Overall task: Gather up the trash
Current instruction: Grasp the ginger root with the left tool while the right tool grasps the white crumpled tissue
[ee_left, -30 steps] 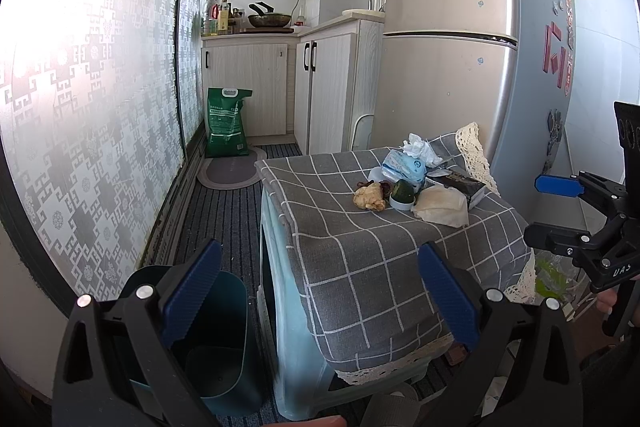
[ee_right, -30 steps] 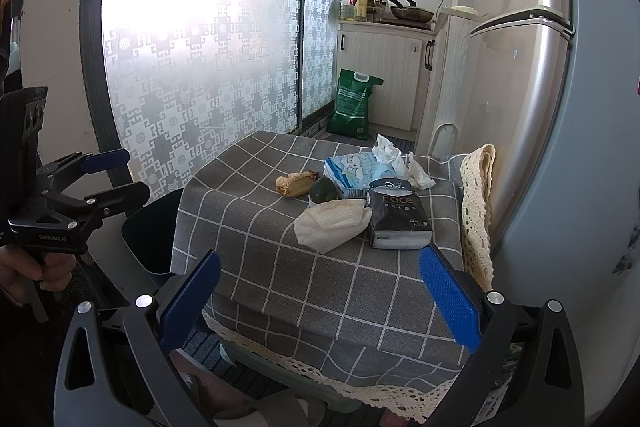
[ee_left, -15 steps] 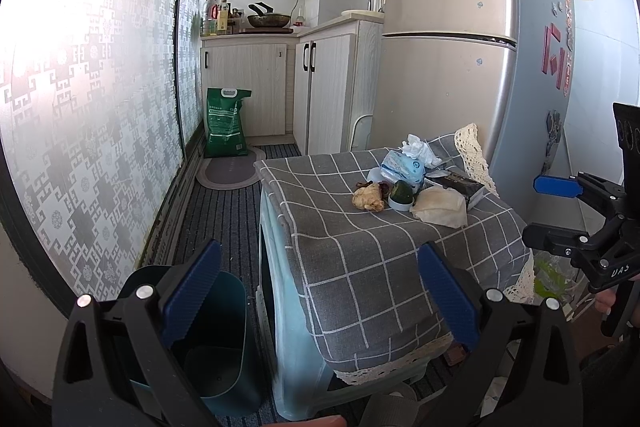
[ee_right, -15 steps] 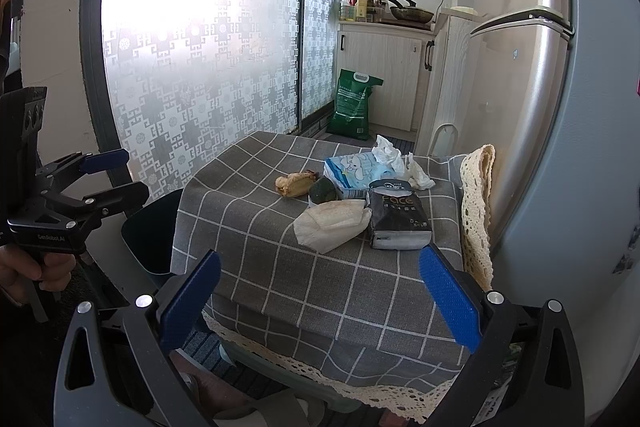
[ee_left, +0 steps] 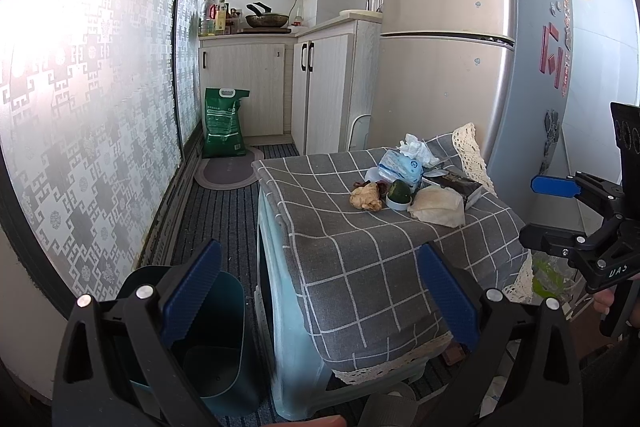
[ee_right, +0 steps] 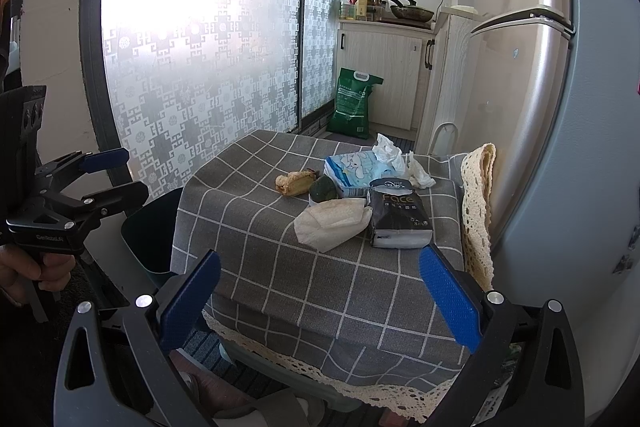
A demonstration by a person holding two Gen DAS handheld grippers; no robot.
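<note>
On the grey checked tablecloth [ee_right: 328,279] lie a crumpled yellowish scrap [ee_right: 294,182], a dark green round piece in a small white dish [ee_right: 322,189], a cream paper wrapper [ee_right: 332,223] and white crumpled tissue [ee_right: 394,157]. A dark green trash bin [ee_left: 208,339] stands on the floor left of the table. My left gripper [ee_left: 320,291] is open, held back from the table's near corner above the bin. My right gripper [ee_right: 320,295] is open before the table's front edge. Both hold nothing.
A blue-white tissue pack [ee_right: 356,171] and a black tissue pack [ee_right: 398,217] sit among the scraps. A tall fridge [ee_left: 460,47] rises behind the table. A green bag [ee_left: 224,125] leans on the cabinets [ee_left: 244,83]; a patterned glass door [ee_left: 80,87] runs along the left.
</note>
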